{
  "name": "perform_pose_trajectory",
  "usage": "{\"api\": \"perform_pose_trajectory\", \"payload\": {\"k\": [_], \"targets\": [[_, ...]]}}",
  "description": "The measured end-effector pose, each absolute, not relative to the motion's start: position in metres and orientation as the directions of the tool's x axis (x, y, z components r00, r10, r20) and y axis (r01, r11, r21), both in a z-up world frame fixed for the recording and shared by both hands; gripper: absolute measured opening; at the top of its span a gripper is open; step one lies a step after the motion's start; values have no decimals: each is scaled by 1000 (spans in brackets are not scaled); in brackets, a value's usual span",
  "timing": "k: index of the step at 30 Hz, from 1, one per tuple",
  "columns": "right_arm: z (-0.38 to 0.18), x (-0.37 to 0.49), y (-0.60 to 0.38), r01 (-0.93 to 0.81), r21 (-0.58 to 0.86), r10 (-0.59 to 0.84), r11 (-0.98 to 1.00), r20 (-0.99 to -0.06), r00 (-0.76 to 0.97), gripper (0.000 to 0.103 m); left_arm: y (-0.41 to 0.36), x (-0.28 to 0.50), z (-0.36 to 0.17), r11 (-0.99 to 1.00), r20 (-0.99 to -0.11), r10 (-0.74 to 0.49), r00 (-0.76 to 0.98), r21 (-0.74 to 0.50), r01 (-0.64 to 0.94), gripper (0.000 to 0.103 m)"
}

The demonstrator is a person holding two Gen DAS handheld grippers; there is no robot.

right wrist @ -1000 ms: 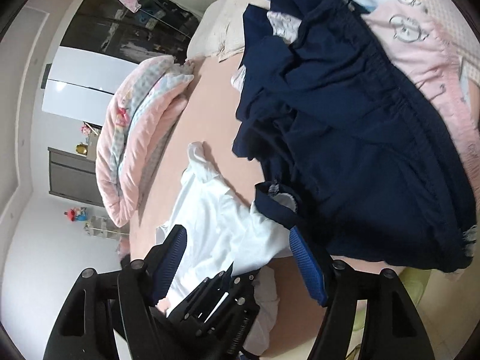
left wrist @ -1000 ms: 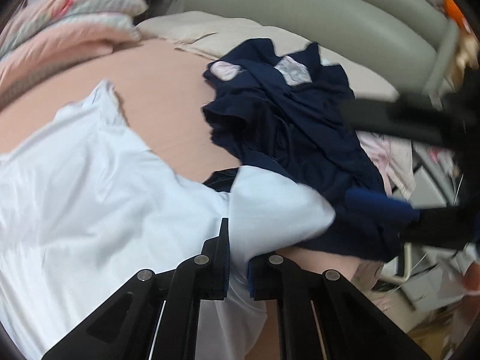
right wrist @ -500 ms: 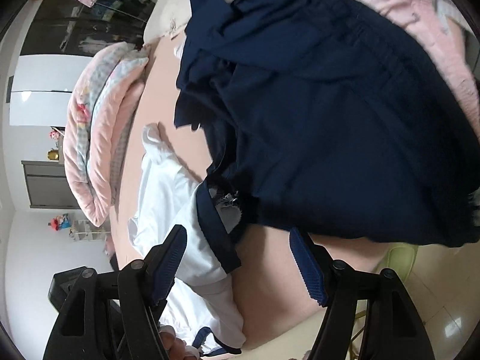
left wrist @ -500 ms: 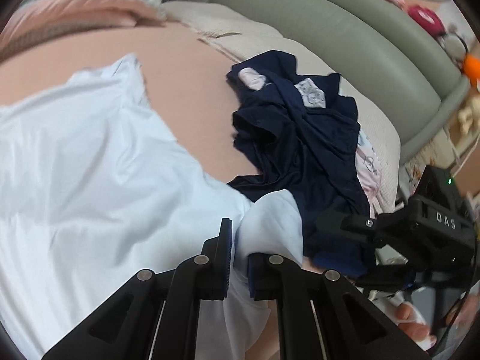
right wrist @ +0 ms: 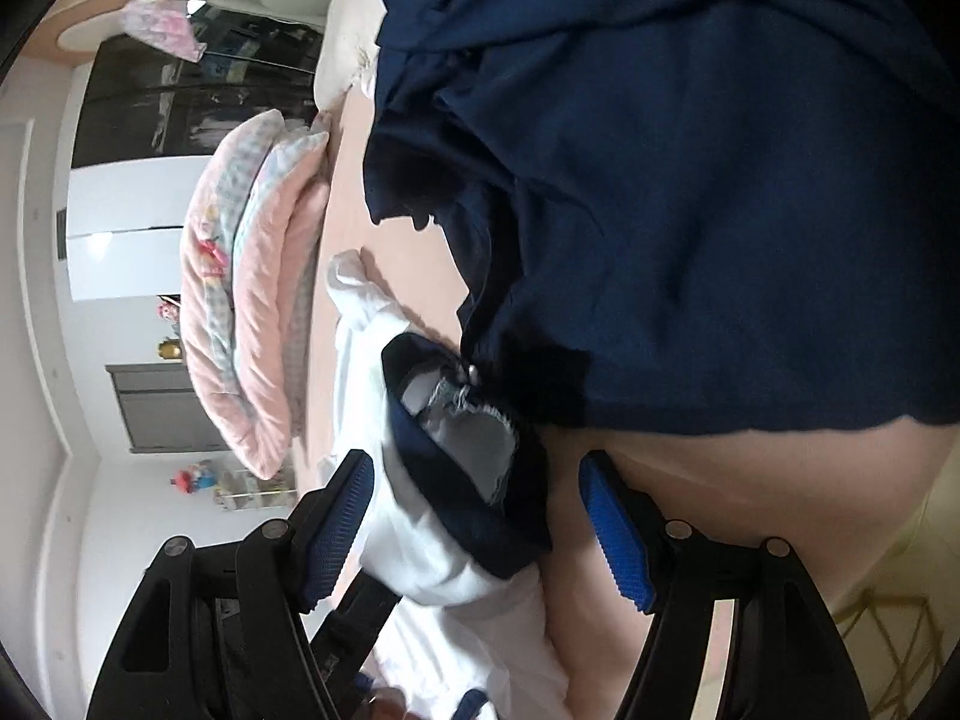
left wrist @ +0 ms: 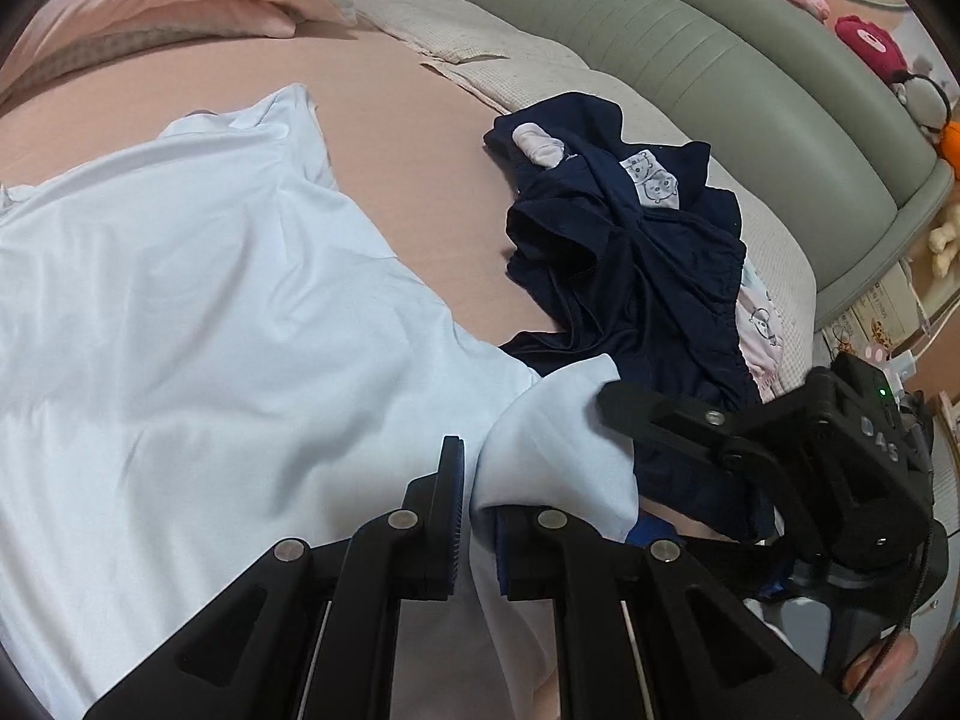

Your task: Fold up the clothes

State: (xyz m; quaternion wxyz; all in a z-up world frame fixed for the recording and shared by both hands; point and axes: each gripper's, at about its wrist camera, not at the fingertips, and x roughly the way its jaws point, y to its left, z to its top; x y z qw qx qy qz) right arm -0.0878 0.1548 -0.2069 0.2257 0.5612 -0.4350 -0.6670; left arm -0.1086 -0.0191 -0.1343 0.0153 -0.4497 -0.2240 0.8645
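You kept the left gripper [left wrist: 474, 516] clamped on the white shirt's [left wrist: 198, 324] sleeve near the bed [left wrist: 420, 138] edge; your right gripper [right wrist: 477, 534] dropped, jaws apart, toward its navy collar [right wrist: 456, 480], readying a second hold.

L gripper [left wrist: 474, 516] at bottom centre, jaws closed on fold of white shirt [left wrist: 198, 324]; fabric bunched up over R-side finger. Shirt spread across pink sheet [left wrist: 414, 144]. Navy pile [left wrist: 636, 288] to the right, touching shirt edge, w/ pale printed items among it. R gripper [left wrist: 774, 456] at lower right, over navy pile; its jaw state not visible here. Quilt [left wrist: 180, 6] top left, green headboard [left wrist: 720, 60] behind.
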Motion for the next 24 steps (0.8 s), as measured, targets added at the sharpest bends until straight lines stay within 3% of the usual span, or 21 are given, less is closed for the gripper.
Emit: {"api": "perform_pose_trajectory", "payload": {"k": [2,5,8,20,24], "targets": [[-206,-88,153,-175,828,-780,-533,-561,-277,65,-20,-107,-136,-897,-772,228,-593,-403,180,7],[-206,-87,152,-165,820,-767,-547,-571,-295,33,-22,-105,-137,-900,-777,218,-591,-394,186,7],[-206,-87,149,-146,831,-782,-537,-555,-284,18,-23,-102,-139,-897,-777,220,-590,-399,191,7],[-146,-111,137,8,788,-755,-616,-587,-293,17,-20,-96,-135,-908,-761,229,-607,-391,149,7],[-139,-127,116,78,773,-768,-629,-603,-215,17,-25,-92,-133,-900,-752,225,-619,-403,163,7]]}}
